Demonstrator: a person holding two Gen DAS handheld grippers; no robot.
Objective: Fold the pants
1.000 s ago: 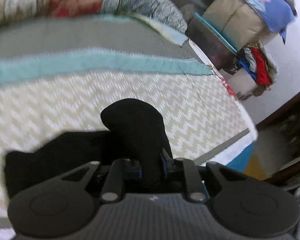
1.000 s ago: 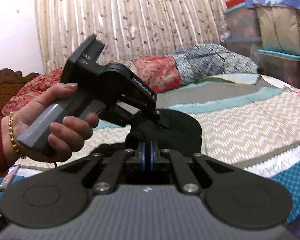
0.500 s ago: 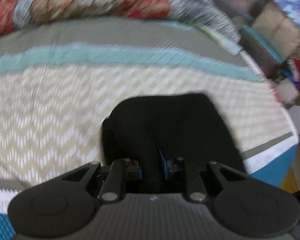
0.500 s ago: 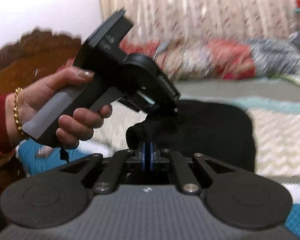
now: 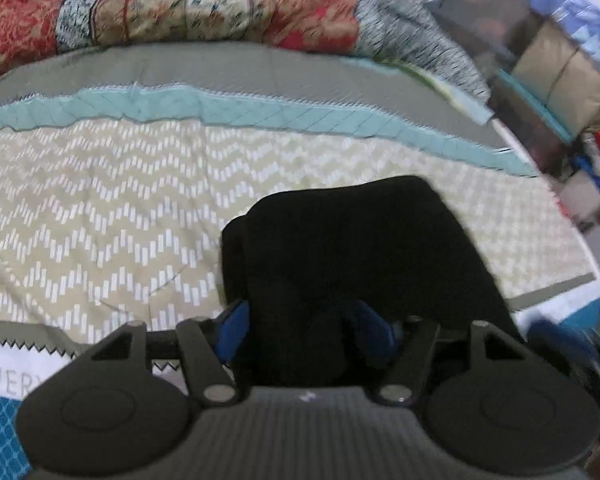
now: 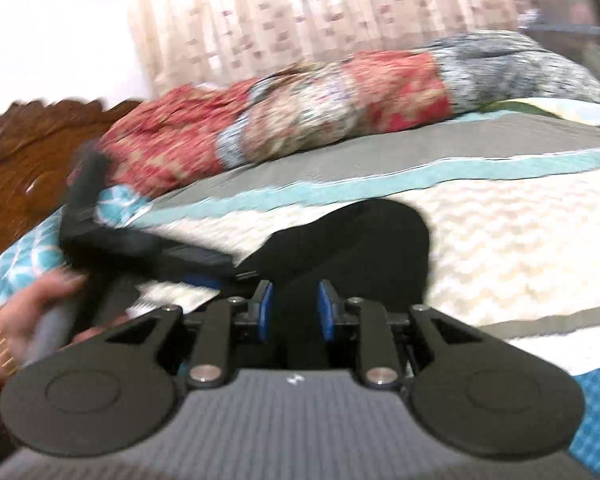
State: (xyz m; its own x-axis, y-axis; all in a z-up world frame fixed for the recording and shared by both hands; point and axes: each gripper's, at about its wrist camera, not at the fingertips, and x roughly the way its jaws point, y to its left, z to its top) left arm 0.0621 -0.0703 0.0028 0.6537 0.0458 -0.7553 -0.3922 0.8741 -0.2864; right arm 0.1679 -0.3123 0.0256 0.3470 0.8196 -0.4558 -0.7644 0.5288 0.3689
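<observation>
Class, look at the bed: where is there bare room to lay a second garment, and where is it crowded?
Free: the chevron bedspread left of the black pants, up to the teal stripe. Crowded: the far edge under the piled quilts, and the near edge around both grippers.

The black pants (image 5: 364, 248) lay folded into a compact, rounded-cornered bundle on the chevron-patterned part of the bed, its near edge bunched up in soft folds.

We find open bedspread (image 5: 100, 220) left of and beyond the black pants (image 5: 360, 248); rolled quilts (image 5: 204, 8) block the far edge; stacked storage bins (image 5: 540, 92) crowd the right side.
</observation>
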